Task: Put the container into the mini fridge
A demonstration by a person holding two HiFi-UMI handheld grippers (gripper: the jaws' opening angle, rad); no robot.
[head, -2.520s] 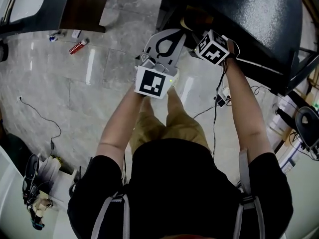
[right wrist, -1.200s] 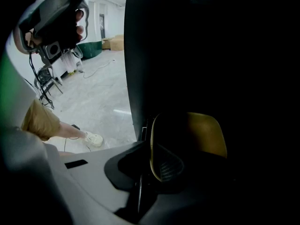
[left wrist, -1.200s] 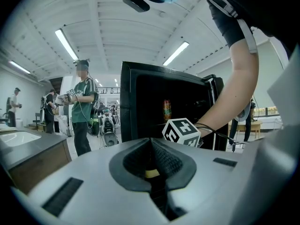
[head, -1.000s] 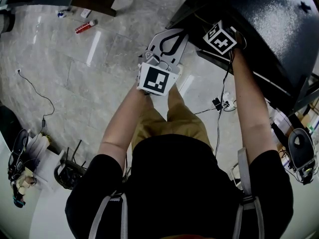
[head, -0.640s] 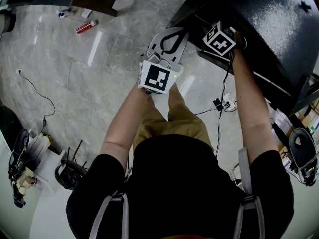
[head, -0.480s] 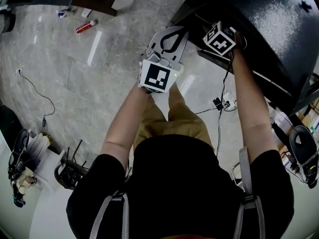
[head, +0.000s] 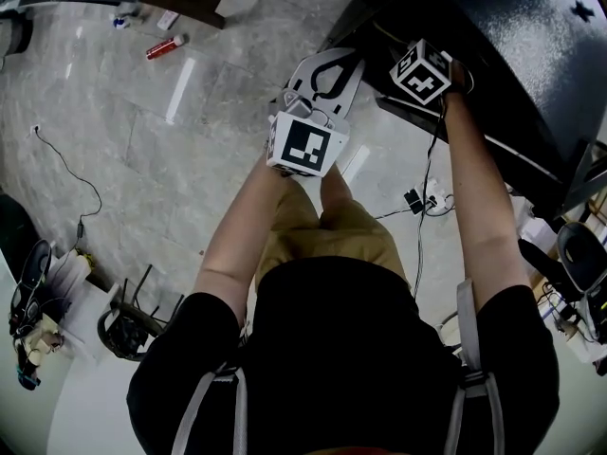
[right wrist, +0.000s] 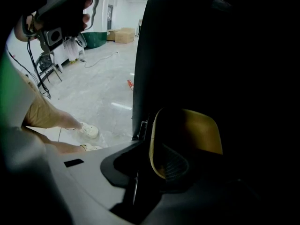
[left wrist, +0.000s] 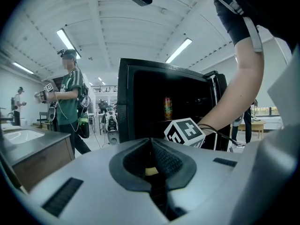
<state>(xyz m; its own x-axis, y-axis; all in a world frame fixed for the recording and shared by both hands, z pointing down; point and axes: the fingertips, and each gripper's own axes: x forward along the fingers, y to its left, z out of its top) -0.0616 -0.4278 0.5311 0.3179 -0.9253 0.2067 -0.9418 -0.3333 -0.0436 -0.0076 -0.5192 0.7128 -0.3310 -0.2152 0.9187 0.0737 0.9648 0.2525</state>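
1. The yellow container (right wrist: 187, 135) is off the floor, carried on its side at the dark mouth of the mini fridge (head: 493, 27). Its open rim faces left in the right gripper view. Whether it touches a shelf, I cannot tell; the inside is too dark.

2. What could go wrong: the hold is only on the container's thin wall, so I judge that a knock against the fridge frame could twist it loose. With a release before it is seated, it might roll out. The dark interior also makes the landing spot hard to judge.

3. The right tool (right wrist: 157, 163) is clamped on the container, one pad inside the rim and one outside, with the jaws only as far apart as the wall is thick. In the head view its marker cube (head: 420, 72) sits at the fridge opening, the jaws out of sight beyond it.

4. Inside the fridge, the left gripper view shows a bottle or can (left wrist: 168, 108) standing on a shelf, above and behind the cube. It is a second risk: a reach too deep or too high could tip it.

5. The left tool (left wrist: 151, 146) has its pads pressed together and holds nothing I can identify. It hangs just outside the fridge, beside the right arm, above the grey floor (head: 142, 150).
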